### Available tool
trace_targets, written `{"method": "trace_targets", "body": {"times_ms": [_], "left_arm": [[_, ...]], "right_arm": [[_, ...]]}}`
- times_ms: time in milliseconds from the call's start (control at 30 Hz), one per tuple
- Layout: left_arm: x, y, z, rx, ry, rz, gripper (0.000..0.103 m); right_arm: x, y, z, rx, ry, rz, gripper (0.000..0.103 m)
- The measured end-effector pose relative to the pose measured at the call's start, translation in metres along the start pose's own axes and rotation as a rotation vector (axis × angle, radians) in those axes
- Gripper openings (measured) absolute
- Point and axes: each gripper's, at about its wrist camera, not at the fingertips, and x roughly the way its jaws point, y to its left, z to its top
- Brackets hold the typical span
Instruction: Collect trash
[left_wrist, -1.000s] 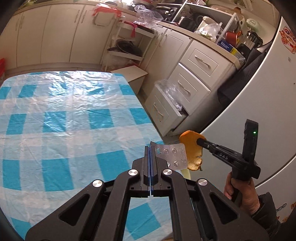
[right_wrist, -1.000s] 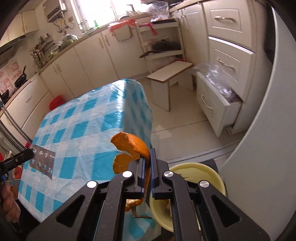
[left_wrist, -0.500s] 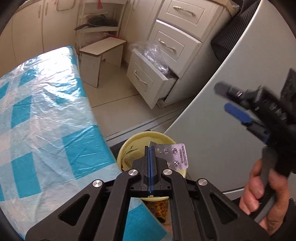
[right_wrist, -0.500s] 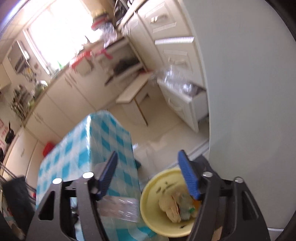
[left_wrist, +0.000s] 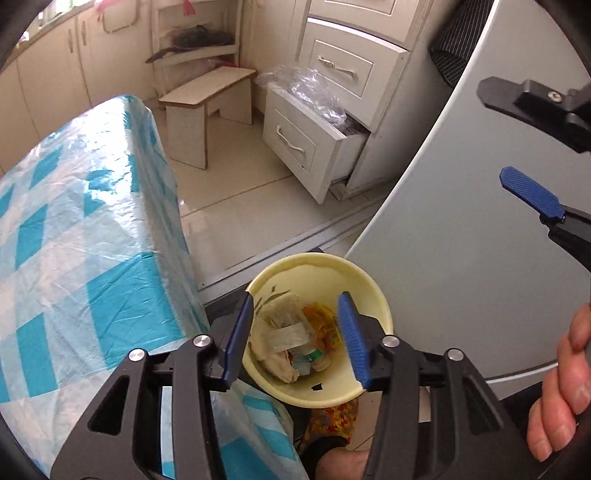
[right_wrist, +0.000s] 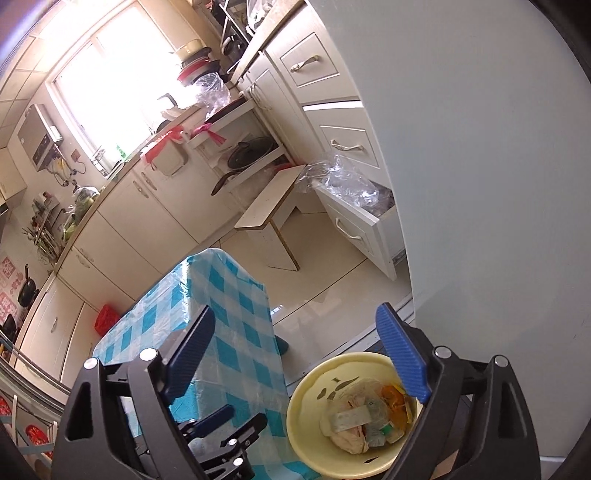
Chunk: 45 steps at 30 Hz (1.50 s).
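Both tools are held over the yellow bin (left_wrist: 373, 291), which stands on the floor between the end of the checked surface (left_wrist: 74, 229) and the white refrigerator (left_wrist: 461, 221).

Left tool (left_wrist: 295, 332): a second ago the foil blister strip was clamped in shut jaws; now the jaws are opening, about half apart, and nothing is seen between them. A pale strip (left_wrist: 288, 338) is seen lying on top of the bin contents; judged to be the released blister pack, though this cannot be confirmed.

Right tool (right_wrist: 295, 354): the orange peel gripped a second ago is gone from it; the jaws are opening, nearly at full width, nothing held. Orange matter (right_wrist: 393, 393) is seen in the bin.

Judgement: both items are deposited; this drop-off is done. No further trash is seen on the visible part of the surface.
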Motion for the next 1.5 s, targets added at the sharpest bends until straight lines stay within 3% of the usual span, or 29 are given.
{"method": "trace_targets", "body": {"times_ms": [100,267,467,800,900,1033,1133,1300,1500], "left_arm": [[-0.015,0.0,-0.005,0.007,-0.02,0.028,0.052],[-0.058,0.009,-0.015,-0.025,-0.112,0.124,0.08],[-0.123,0.021,-0.036,-0.051,-0.23,0.204,0.095],[-0.213,0.033,-0.087,-0.066,-0.281,0.289,0.095],[-0.245,0.043,-0.105,-0.084,-0.308,0.286,0.095],[-0.275,0.058,-0.131,-0.166,-0.329,0.288,0.095],[-0.287,0.061,-0.152,-0.19,-0.334,0.351,0.095],[-0.309,0.066,-0.177,-0.208,-0.37,0.39,0.095],[-0.33,0.073,-0.188,-0.232,-0.407,0.392,0.095]], "right_arm": [[-0.001,0.002,-0.001,-0.007,0.004,-0.012,0.087],[-0.01,0.01,-0.001,-0.048,-0.01,-0.061,0.091],[-0.03,0.041,-0.015,-0.212,-0.074,-0.124,0.095],[-0.086,0.094,-0.083,-0.454,-0.192,-0.12,0.096],[-0.108,0.104,-0.094,-0.469,-0.208,-0.097,0.096],[-0.137,0.117,-0.106,-0.461,-0.173,-0.054,0.096],[-0.155,0.124,-0.117,-0.445,-0.119,-0.019,0.096],[-0.168,0.129,-0.141,-0.42,-0.035,-0.037,0.096],[-0.183,0.135,-0.155,-0.411,-0.053,-0.041,0.096]]}}
